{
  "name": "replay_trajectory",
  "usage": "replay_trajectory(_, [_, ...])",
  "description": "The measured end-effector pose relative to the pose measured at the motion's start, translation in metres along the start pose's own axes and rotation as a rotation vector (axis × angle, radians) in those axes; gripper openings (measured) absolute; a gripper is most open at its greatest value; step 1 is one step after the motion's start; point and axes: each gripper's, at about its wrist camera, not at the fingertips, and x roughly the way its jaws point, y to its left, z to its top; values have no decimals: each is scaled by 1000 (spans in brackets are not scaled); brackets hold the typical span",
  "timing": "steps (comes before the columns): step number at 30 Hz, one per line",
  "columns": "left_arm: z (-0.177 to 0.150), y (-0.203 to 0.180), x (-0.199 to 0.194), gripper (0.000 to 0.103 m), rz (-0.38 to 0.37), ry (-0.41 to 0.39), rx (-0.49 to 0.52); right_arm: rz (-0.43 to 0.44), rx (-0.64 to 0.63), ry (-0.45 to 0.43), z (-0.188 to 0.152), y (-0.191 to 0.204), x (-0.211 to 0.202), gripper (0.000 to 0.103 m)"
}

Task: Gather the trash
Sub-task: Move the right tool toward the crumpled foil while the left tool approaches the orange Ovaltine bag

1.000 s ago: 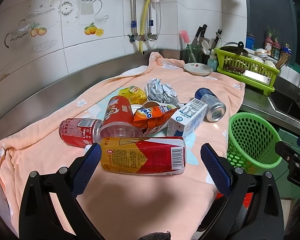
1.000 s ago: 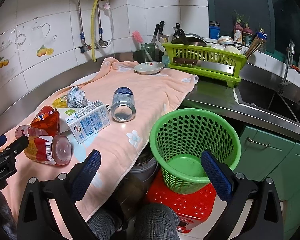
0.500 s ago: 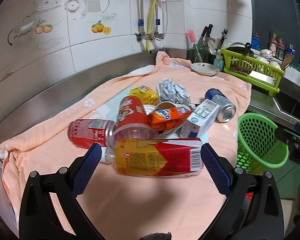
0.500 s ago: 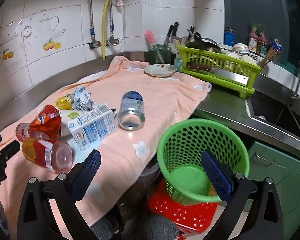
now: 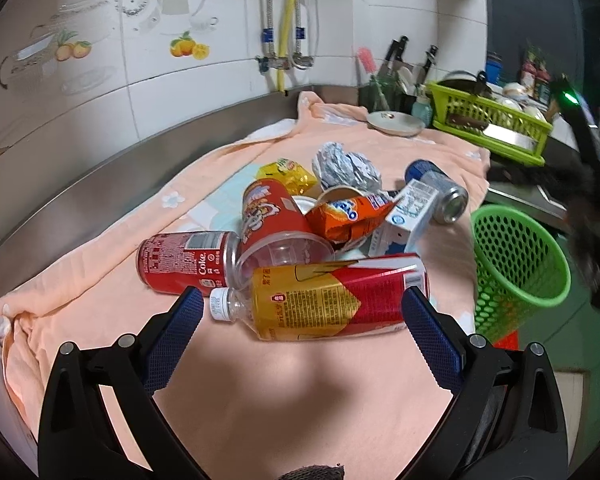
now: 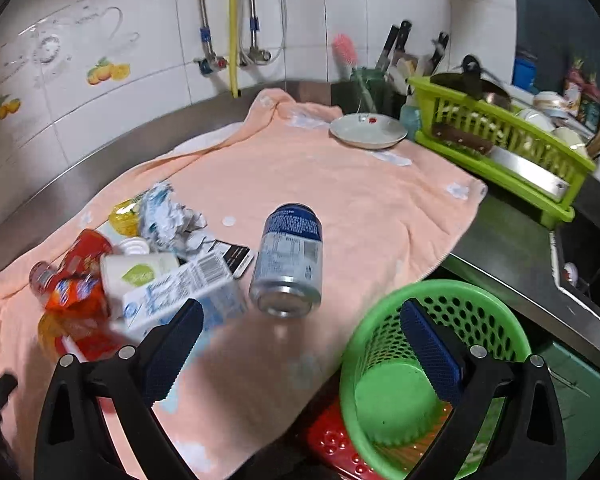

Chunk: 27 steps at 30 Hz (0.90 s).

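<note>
The right gripper [image 6: 300,328], jaws spread and empty, is swinging toward the can [image 6: 287,258] at frame centre. The left gripper [image 5: 300,312], also gaping, is closing on the bottle [image 5: 328,300]. Collection is just starting; the basket [image 6: 428,376] is sitting empty.

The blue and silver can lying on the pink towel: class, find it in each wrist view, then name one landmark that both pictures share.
Left wrist view: the blue and silver can lies right of centre, behind the milk carton.
Right wrist view: the can lies near the centre, just right of the carton.
Shared landmark: the green basket, off the towel's edge.
</note>
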Motion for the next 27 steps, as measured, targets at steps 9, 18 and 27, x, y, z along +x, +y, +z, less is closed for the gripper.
replay_trajectory(9, [-6,7,9,97,-58,37,105,35,32,121,35,-12,65,86])
replay_trajectory(18, [18,23,15,95,-82,20,52,35,10,189,41,-3,103,83])
replay_trajectory(27, [47,-6,52,88,-121,42,138,45,-14,252,37,5,128,74])
